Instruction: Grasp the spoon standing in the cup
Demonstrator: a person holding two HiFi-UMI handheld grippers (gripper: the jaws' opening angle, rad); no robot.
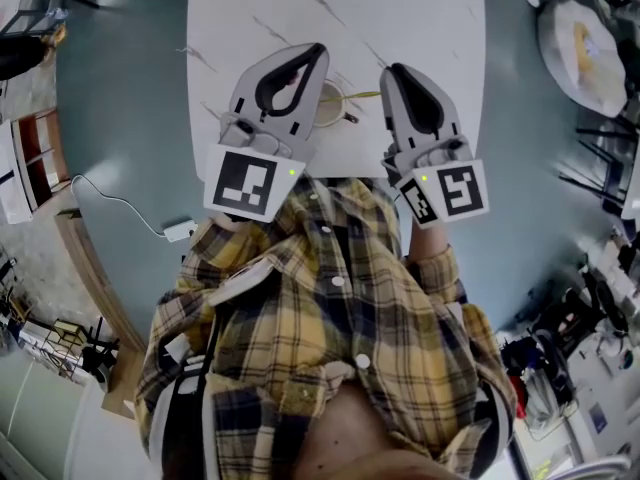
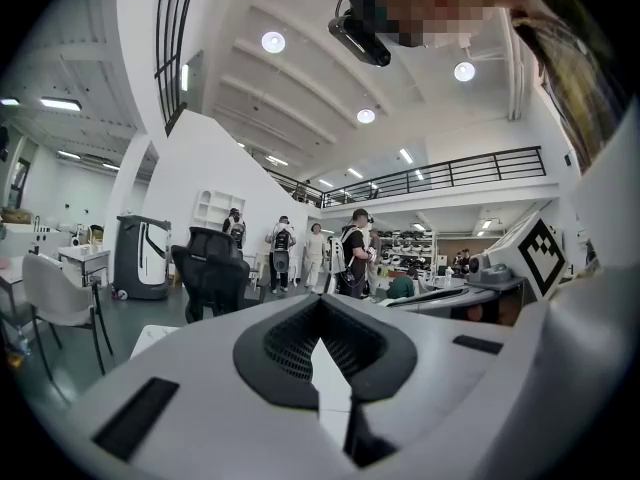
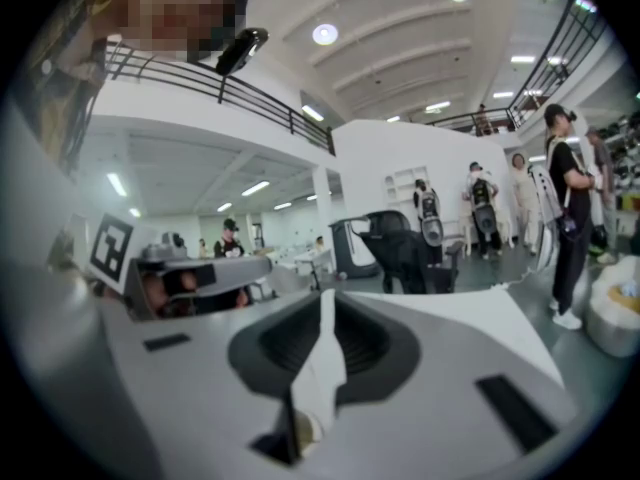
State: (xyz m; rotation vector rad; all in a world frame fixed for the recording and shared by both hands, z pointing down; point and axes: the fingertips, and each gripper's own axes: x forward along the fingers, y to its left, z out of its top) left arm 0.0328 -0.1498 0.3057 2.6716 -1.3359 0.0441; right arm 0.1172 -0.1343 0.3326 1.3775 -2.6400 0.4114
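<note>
Both pairs of jaws are clenched on nothing: the left gripper [image 1: 317,50] shows its tips meeting over bare tabletop in the left gripper view, and the right gripper [image 1: 392,71] likewise closes on air; neither is ready to take anything. The cup [image 1: 336,108] sits on the white marble table [image 1: 420,8] between the two grippers, back from both sets of fingertips toward the person and partly hidden by the left gripper's flank; the spoon [image 1: 365,96] shows as a thin gold handle leaning out of it toward the right gripper's fingers. Doing the step well probably means parting the right jaws first, drawing them back until the handle lies between the pads, then closing on it above the rim; closing too low risks tipping the cup.
</note>
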